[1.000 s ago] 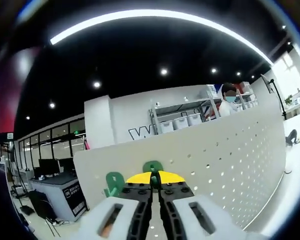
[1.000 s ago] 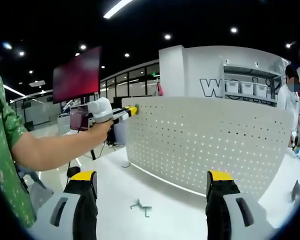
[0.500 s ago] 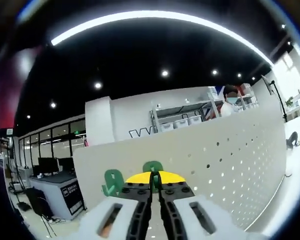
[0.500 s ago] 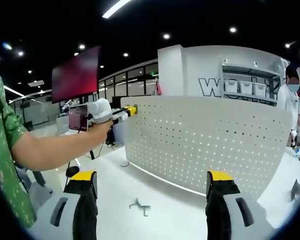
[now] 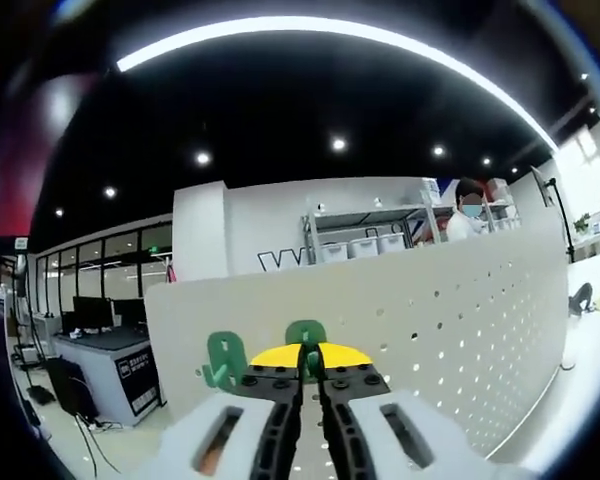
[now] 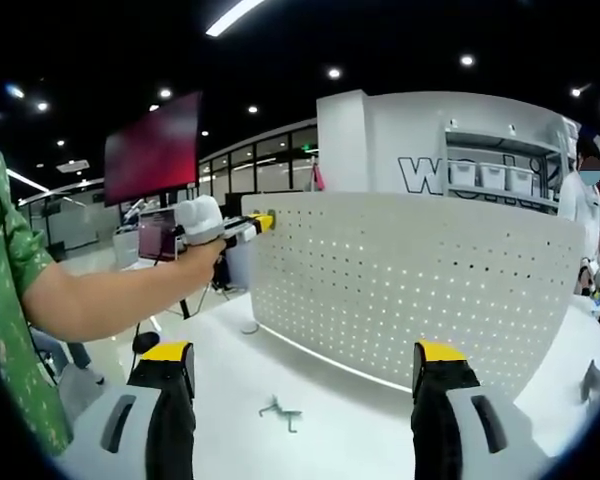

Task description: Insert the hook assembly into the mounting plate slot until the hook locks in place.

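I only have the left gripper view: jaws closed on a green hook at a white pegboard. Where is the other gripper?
Observer: The right gripper is open and holds nothing, low in front of the pegboard.
Operator: Anything lying on the table?
Observer: Yes, a small grey metal piece lies on the white table, in front of the pegboard.
Operator: Where on the pegboard am I holding the green hook?
Observer: The left gripper is at the pegboard's upper corner, the left one in the right gripper view.
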### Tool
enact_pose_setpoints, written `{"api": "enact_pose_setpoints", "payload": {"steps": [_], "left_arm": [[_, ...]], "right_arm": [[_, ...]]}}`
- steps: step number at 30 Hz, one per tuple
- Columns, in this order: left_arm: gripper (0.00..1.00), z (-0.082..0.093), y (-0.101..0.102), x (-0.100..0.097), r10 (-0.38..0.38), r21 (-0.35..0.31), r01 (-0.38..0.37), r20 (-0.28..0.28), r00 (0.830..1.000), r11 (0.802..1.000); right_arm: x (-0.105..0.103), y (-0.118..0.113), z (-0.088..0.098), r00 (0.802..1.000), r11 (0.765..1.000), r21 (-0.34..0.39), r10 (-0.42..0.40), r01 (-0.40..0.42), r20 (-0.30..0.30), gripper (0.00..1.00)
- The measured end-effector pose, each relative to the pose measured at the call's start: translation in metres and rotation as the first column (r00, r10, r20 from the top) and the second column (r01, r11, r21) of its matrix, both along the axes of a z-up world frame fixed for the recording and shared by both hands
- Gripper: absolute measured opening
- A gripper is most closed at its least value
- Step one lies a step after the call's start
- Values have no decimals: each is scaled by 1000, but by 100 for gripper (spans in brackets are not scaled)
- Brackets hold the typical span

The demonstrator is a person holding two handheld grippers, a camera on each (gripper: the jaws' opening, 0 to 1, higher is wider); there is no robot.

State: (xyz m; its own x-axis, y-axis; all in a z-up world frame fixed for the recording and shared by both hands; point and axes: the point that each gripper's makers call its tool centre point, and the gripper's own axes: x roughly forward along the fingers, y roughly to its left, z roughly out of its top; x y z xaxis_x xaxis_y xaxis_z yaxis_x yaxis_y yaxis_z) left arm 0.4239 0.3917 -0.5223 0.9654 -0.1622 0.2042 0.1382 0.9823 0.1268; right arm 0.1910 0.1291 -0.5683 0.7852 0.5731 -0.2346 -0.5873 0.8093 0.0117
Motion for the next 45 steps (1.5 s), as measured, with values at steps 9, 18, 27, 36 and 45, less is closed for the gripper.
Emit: {"api": "enact_pose_setpoints", "payload": {"steps": [9, 18, 27, 36, 45], "left_arm": [[12, -4, 1, -2, 7, -6, -8, -33, 999, 1000], [19, -7, 1, -5, -3, -20, 2, -50, 999, 1000], [27, -12, -4, -11, -29, -35, 27, -70, 997, 999], [35, -22, -15, -20, -77, -9, 77, -105, 991, 997], [45, -35, -25, -35, -150, 1, 152, -161, 976, 988]], "right_arm": [[-1, 0, 1, 1000, 1000, 4, 0, 0, 4, 92], [-2, 1, 2, 1000, 1000, 3, 4, -4, 7, 92], [-4, 1, 3, 1000, 1000, 0, 8, -8, 9, 92], [-6, 2, 4, 1000, 1000, 3, 15, -15, 14, 92], [-9, 5, 4, 1000, 1000, 0, 25, -25, 16, 92]]}}
